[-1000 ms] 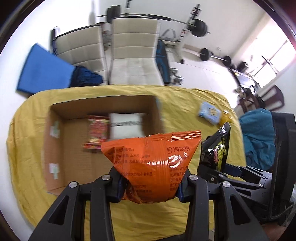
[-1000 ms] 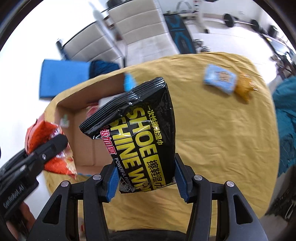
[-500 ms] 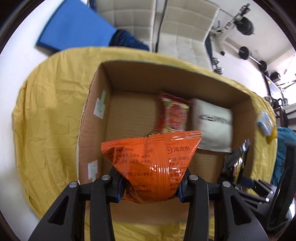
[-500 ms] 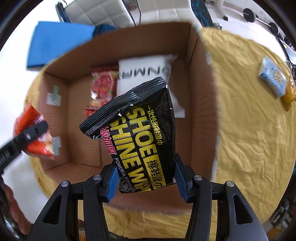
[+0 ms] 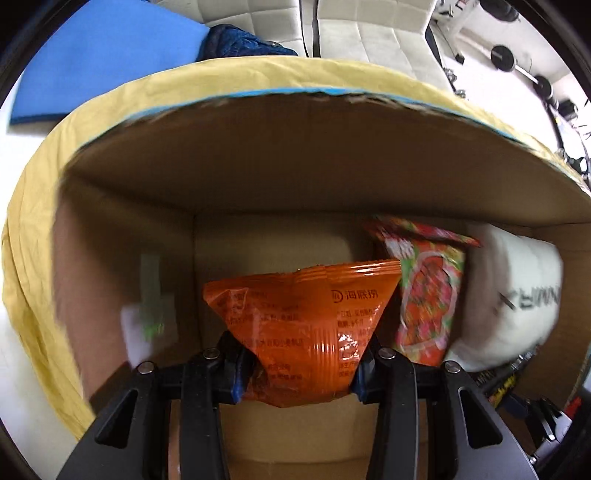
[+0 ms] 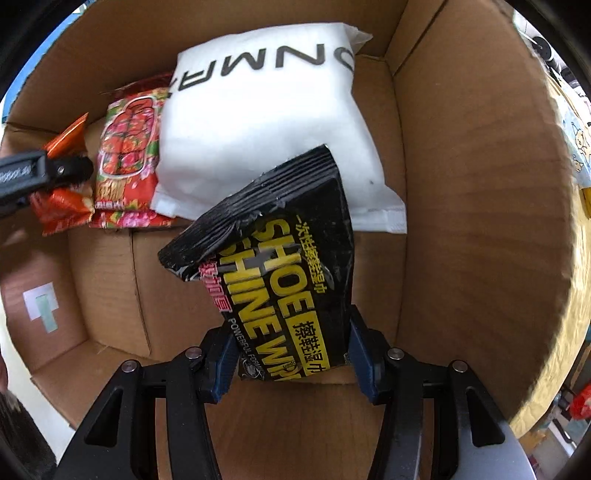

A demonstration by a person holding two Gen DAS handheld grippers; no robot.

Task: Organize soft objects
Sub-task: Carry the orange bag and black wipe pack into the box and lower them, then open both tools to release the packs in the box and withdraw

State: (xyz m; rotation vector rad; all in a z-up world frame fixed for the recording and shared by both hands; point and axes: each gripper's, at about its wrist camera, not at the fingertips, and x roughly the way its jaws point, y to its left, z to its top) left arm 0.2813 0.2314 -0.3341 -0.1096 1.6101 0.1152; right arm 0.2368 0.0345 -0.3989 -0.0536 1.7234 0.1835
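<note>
My left gripper (image 5: pixel 301 363) is shut on an orange snack packet (image 5: pixel 303 317) and holds it inside the cardboard box (image 5: pixel 295 162), left of a red floral packet (image 5: pixel 424 291) and a white soft pack (image 5: pixel 517 295). My right gripper (image 6: pixel 290 358) is shut on a black shoe-shine wipes packet (image 6: pixel 280 280) and holds it inside the box (image 6: pixel 480 184), in front of the white pack (image 6: pixel 266 122). The red floral packet (image 6: pixel 125 155), the orange packet (image 6: pixel 62 206) and the left gripper (image 6: pixel 55 171) show at the left of the right wrist view.
The box stands on a yellow tablecloth (image 5: pixel 48 206). A blue mat (image 5: pixel 92 55) and two pale chairs (image 5: pixel 369 33) lie beyond the table. A light blue patterned packet (image 6: pixel 578 147) lies outside the box's right wall.
Both grippers have moved forward and down from above the table into the box, each still holding its packet. The box walls now fill both views.
</note>
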